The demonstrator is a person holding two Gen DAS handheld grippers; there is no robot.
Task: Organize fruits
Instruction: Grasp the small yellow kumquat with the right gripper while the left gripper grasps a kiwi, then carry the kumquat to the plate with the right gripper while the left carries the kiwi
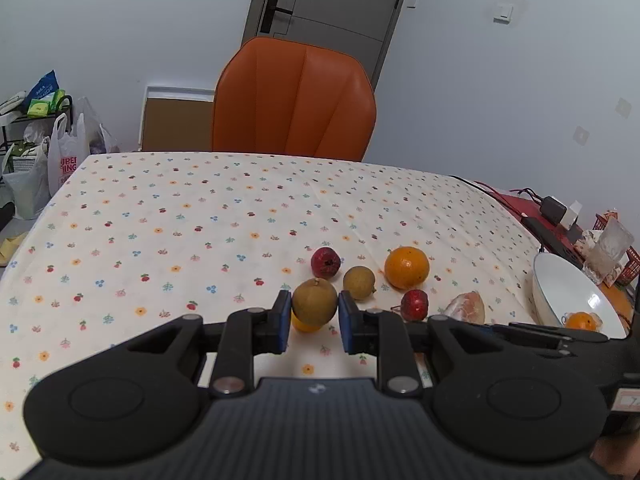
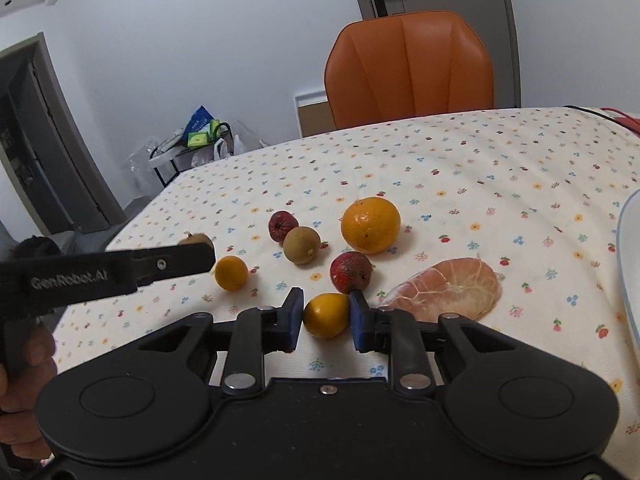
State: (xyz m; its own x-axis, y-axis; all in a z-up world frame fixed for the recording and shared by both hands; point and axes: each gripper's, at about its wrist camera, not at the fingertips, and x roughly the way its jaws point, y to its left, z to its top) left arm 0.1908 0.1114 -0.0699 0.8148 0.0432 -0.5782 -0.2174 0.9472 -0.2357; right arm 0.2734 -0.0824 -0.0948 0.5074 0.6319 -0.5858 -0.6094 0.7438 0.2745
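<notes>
My left gripper [image 1: 314, 312] is shut on a brown pear-like fruit [image 1: 314, 301], with a small orange fruit [image 1: 304, 325] under it. My right gripper [image 2: 326, 316] is shut on a small yellow-orange fruit [image 2: 326, 315]. On the flowered tablecloth lie a big orange [image 1: 407, 267] [image 2: 370, 225], a brown round fruit [image 1: 359, 282] [image 2: 302, 245], two dark red fruits [image 1: 326, 262] [image 1: 414, 305] [image 2: 351, 272] [image 2: 282, 226], a peeled pomelo segment [image 1: 466, 308] [image 2: 448, 288] and a small orange fruit [image 2: 231, 273]. The left gripper [image 2: 192, 258] shows in the right wrist view.
A white bowl [image 1: 560, 292] holding an orange fruit [image 1: 582, 320] stands at the right; its rim [image 2: 626, 256] shows in the right wrist view. An orange chair [image 1: 294, 100] stands behind the table. Cables and a red basket [image 1: 612, 240] are at the far right.
</notes>
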